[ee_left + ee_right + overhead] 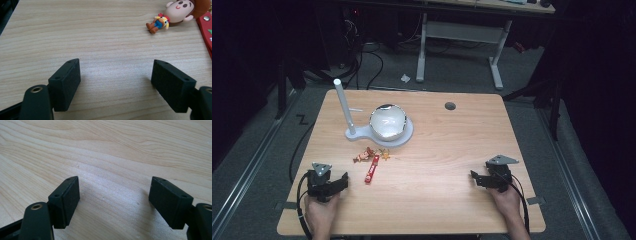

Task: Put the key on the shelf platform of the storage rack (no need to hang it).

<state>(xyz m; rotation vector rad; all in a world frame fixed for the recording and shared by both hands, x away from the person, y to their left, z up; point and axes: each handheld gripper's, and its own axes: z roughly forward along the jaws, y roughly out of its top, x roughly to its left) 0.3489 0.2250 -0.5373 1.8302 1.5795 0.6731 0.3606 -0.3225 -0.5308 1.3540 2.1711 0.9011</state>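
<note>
At the near edge of the desk [437, 200], the left tool [343, 181] rests low over the wood, its jaws spread apart with bare desk between them. The right tool [474, 178] sits well apart on the other side, jaws likewise released and gripping nothing. Just beyond the left tool lies a red strap [372, 169], and touching its far end a cluster of small toy figures [371, 154]; the left gripper view shows one cowboy figure [158, 23] lying on its side. Farther back stands a shiny bowl [388, 121] on a white base [404, 137] bearing an upright white post [343, 105].
</note>
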